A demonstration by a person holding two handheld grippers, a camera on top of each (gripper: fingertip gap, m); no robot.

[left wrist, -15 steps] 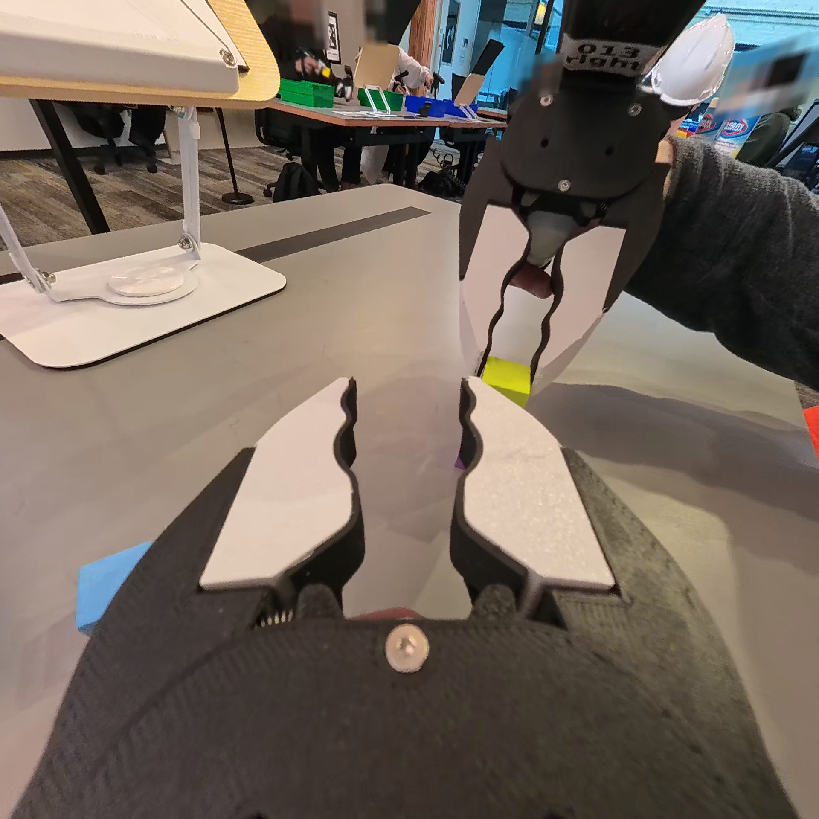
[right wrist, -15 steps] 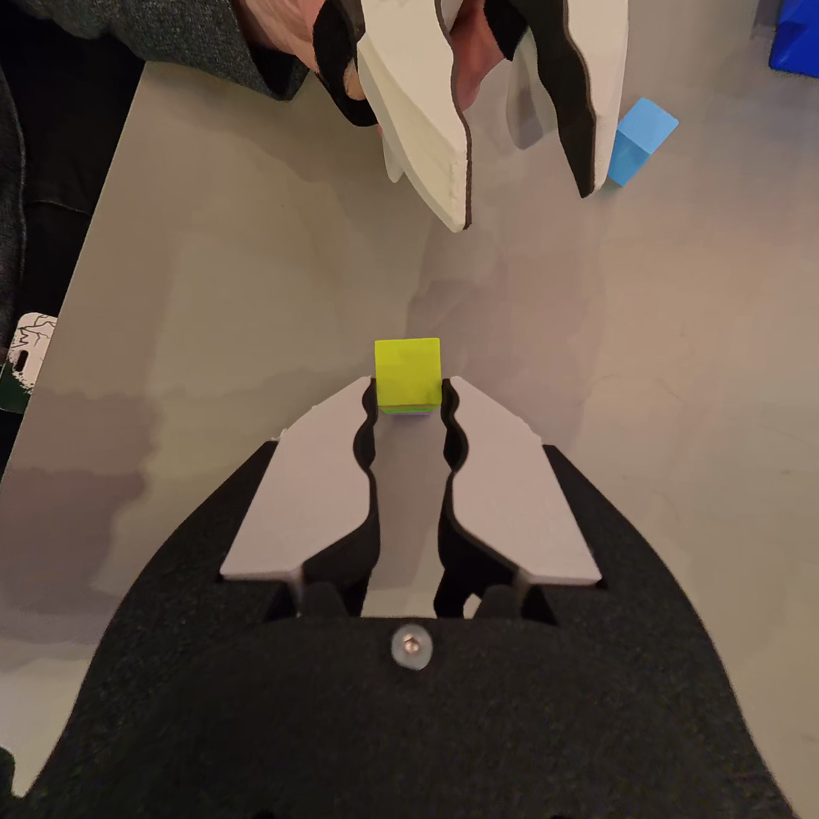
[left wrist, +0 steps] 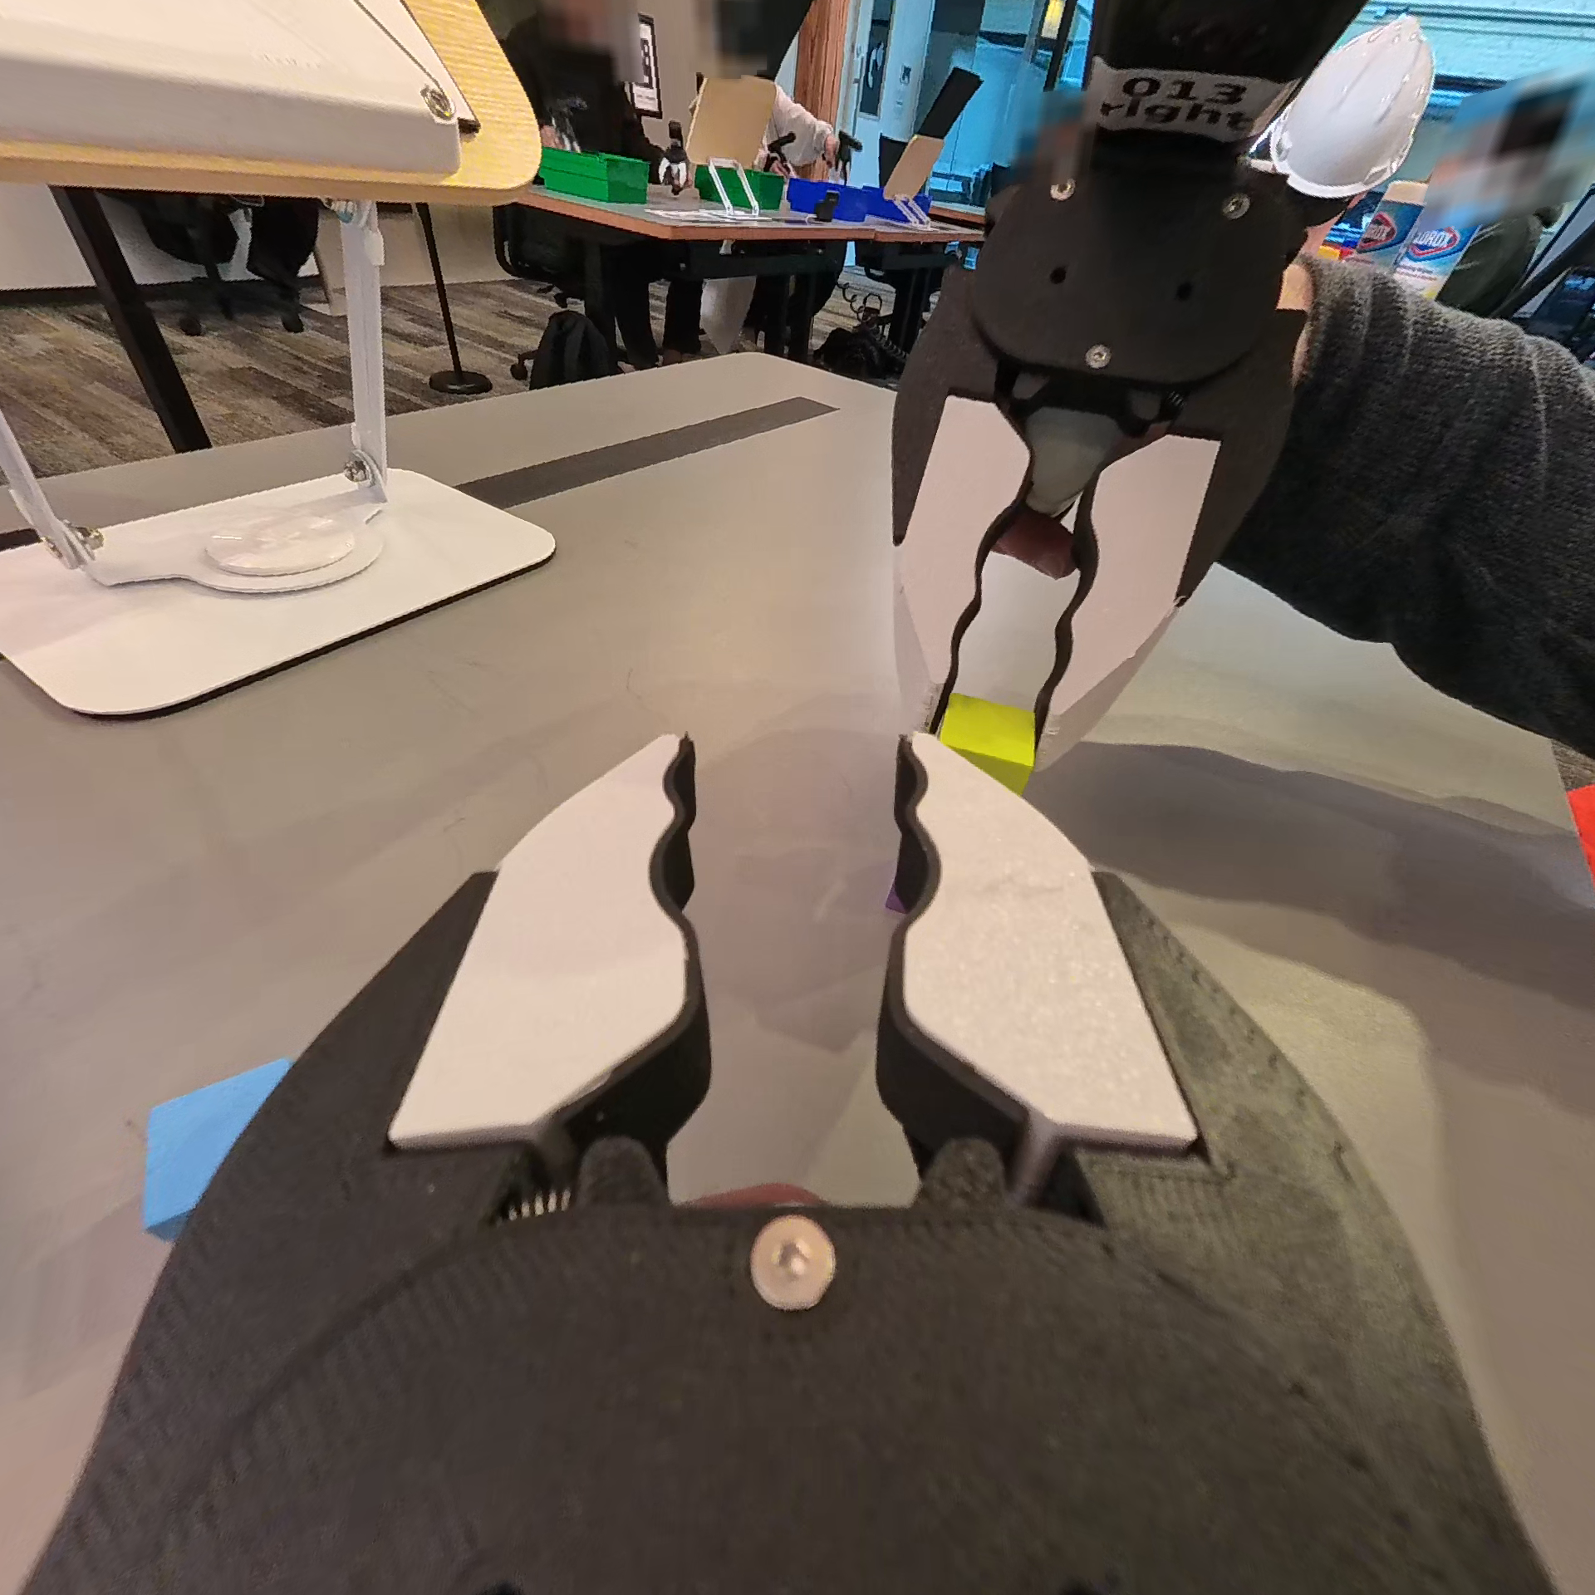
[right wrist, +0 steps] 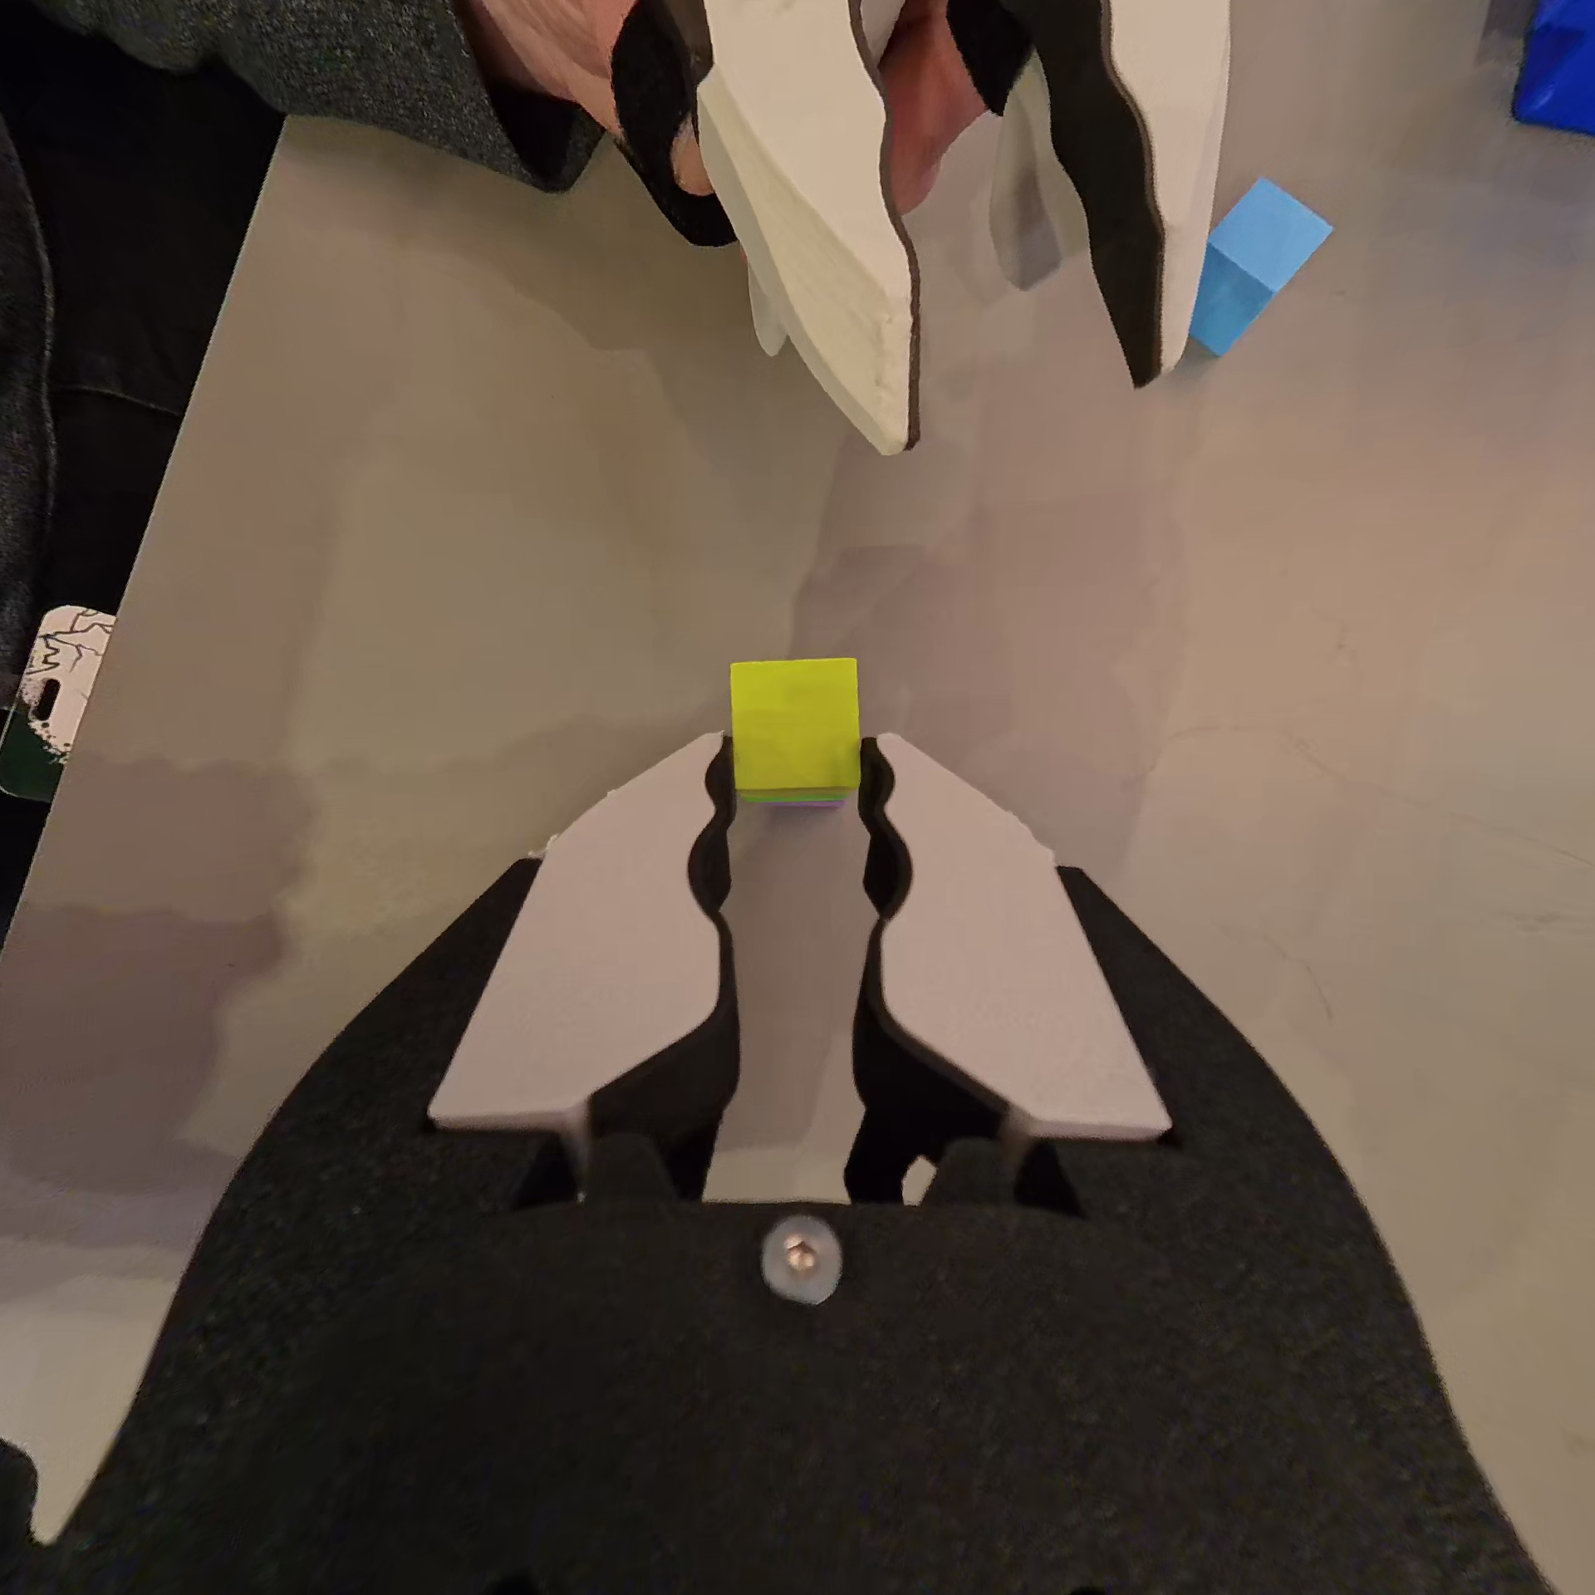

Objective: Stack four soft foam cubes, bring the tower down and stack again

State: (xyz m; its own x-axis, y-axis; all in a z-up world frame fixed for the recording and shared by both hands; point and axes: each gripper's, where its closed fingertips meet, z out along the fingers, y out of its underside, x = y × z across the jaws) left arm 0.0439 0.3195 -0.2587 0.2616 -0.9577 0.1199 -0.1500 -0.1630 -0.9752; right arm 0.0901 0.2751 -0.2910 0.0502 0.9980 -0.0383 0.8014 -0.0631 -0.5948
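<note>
Here the yellow-green cube (right wrist: 794, 721) sits pinched at the fingertips of the right gripper (right wrist: 794, 768), both pads pressed on its sides, directly over a stack whose green and purple edges just show beneath it. The left gripper (left wrist: 790, 759) hangs close by with its fingers spread and bare. A blue cube (right wrist: 1256, 263) lies well apart on the grey tabletop (right wrist: 431, 518), beyond the left gripper

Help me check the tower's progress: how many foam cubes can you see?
5: yellow cube in the right gripper, atop green and purple slivers; blue cube apart; red one at the edge.
</note>
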